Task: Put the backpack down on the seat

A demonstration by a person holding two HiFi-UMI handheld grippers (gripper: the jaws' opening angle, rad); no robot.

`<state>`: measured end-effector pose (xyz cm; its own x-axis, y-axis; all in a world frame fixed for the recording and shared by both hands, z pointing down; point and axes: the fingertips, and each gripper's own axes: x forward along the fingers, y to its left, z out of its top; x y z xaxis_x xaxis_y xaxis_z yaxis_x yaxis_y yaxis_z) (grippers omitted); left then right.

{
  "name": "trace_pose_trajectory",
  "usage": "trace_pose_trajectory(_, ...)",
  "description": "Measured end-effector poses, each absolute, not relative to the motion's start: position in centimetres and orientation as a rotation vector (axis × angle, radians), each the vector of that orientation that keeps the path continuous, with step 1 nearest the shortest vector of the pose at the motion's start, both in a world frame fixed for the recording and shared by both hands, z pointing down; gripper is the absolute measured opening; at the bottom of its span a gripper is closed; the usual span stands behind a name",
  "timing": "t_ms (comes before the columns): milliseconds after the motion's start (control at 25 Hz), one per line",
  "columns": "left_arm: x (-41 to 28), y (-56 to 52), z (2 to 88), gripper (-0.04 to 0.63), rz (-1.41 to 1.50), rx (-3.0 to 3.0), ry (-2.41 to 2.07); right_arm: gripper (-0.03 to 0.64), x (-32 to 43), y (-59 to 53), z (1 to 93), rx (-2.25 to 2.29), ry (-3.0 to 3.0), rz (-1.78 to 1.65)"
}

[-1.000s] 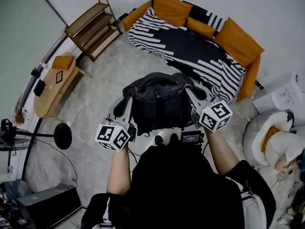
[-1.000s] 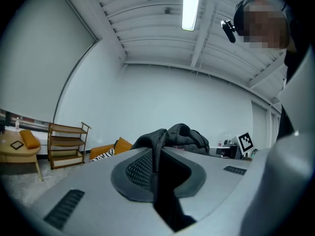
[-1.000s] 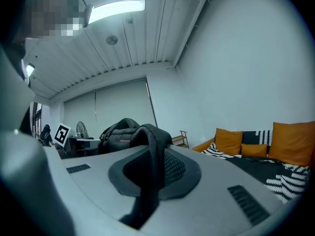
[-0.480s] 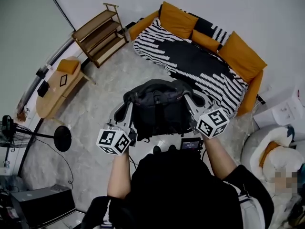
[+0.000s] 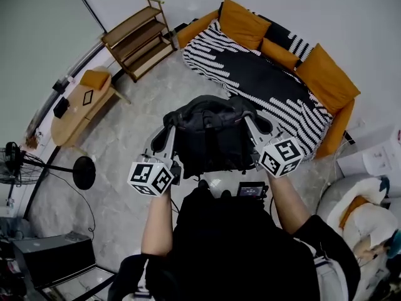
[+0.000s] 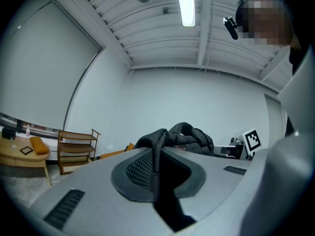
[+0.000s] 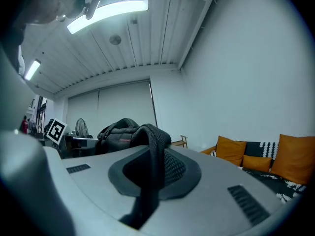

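Note:
A dark grey backpack (image 5: 210,137) hangs in the air in front of the person, above the floor. My left gripper (image 5: 166,129) is shut on its left shoulder strap (image 6: 156,154), which runs between the jaws. My right gripper (image 5: 254,129) is shut on the other strap (image 7: 155,161). The backpack's body (image 6: 184,139) rises beyond the left jaws and shows as a backpack top (image 7: 120,132) past the right jaws. The seat, an orange sofa (image 5: 282,80) under a black-and-white striped throw, stands ahead and to the right, a step away from the backpack.
A wooden shelf unit (image 5: 139,37) stands at the back left by the wall. A round wooden table (image 5: 78,108) with small items is at the left. A standing fan (image 5: 37,168) and its round base (image 5: 83,172) are at the left. A white armchair (image 5: 363,221) is at the right.
The view has shifted so the sofa sits a little nearer and further right. Both grippers keep the same hold on the straps, and the backpack hangs the same way.

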<state>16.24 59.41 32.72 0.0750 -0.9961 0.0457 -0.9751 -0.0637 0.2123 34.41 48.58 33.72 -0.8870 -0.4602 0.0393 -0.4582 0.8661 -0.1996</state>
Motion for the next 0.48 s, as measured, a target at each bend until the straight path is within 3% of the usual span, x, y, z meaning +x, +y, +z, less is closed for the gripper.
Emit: trace_pose_trajectory(480, 12.3, 53.6, 34.3, 0.046, -0.188, 2.158, -1.953, 0.044, 30.7, 43.0, 35.1, -0.723, 3.007, -0.444)
